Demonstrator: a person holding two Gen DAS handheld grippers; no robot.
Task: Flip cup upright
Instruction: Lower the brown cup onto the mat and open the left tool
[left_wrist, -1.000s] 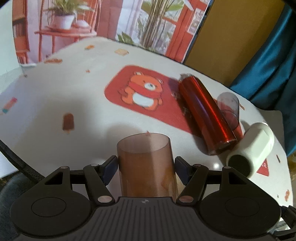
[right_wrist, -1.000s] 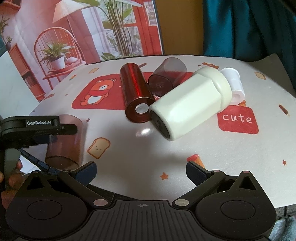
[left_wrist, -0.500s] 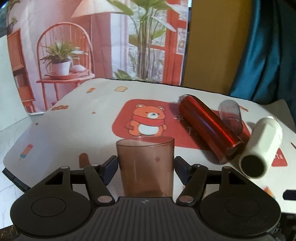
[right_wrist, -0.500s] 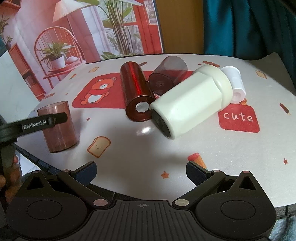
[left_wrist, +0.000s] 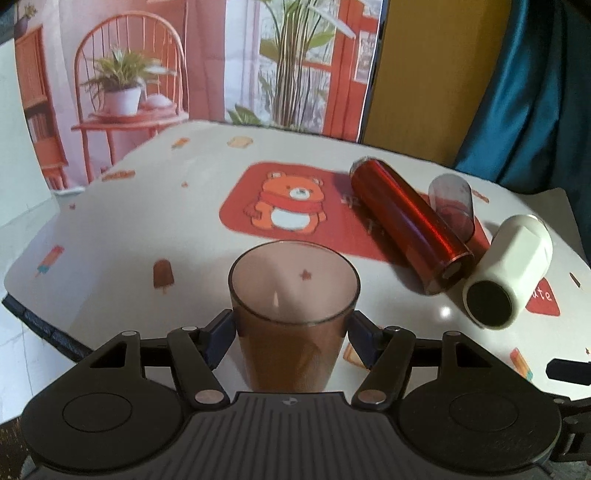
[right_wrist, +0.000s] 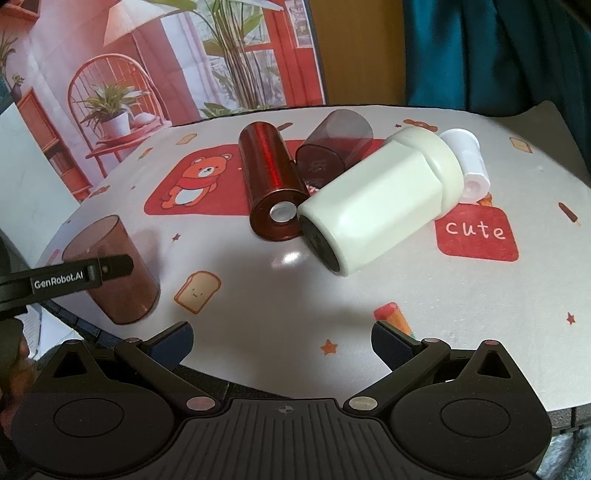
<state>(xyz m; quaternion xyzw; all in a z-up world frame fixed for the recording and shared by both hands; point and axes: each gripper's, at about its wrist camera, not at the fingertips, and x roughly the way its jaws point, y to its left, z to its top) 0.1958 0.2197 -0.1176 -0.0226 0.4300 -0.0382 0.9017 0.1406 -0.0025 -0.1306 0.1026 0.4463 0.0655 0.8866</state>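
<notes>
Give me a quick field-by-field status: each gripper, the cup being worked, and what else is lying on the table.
left gripper: around the brown cup, pads at its sides; contact unclear
brown cup: upright, mouth up, near table edge
right gripper: open, holding nothing
red cylinder: on its side
cream bottle: on its side, touching red cylinder
smoky cup: on its side behind them
small white cup: on its side by the bottle's top
table: patterned cloth
</notes>
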